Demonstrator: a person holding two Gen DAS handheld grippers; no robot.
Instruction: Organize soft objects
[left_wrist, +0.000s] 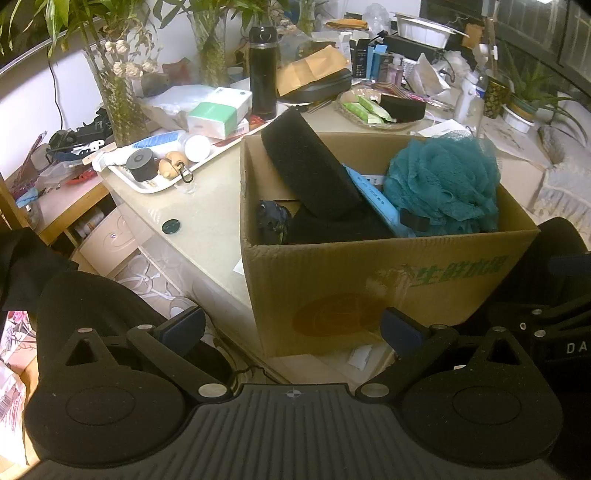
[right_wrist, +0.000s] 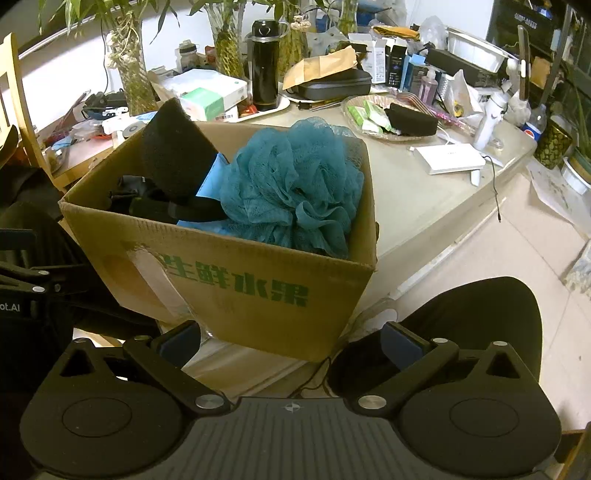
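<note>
Both of my hand-held grippers are hanging in front of the cardboard box (left_wrist: 369, 280), fingers spread apart and gripping nothing: the left hand-held gripper (left_wrist: 293, 330) is facing the box's printed front, and the right hand-held gripper (right_wrist: 291, 341) is aiming at its near right corner. The box is sitting on the pale surface (left_wrist: 207, 206), open at the top.

Inside, a teal mesh bath pouf (left_wrist: 443, 184) is filling the right side and bulging above the rim. A black foam block (left_wrist: 310, 170) is leaning tilted against the back left wall, sticking out over the edge. Between them a light blue packet (left_wrist: 373, 195) is lying slanted, and dark items I cannot identify are lying low at the left.

Behind the box, a woven basket (left_wrist: 345, 110) is holding green packets (left_wrist: 364, 109) and another black sponge (left_wrist: 402, 107). A white tray (left_wrist: 147, 186) to the left is carrying a small black cylinder (left_wrist: 140, 164) and a white tube; a black flask (left_wrist: 263, 74) is standing upright further back.

Only the left view is showing the tray's contents and a dark round disc (left_wrist: 171, 226) lying on the surface. Only the right view is showing a flat white device (right_wrist: 448, 157) with a cable right of the box, the floor tiles beyond the surface's edge, and the green lettering on the box in full.
</note>
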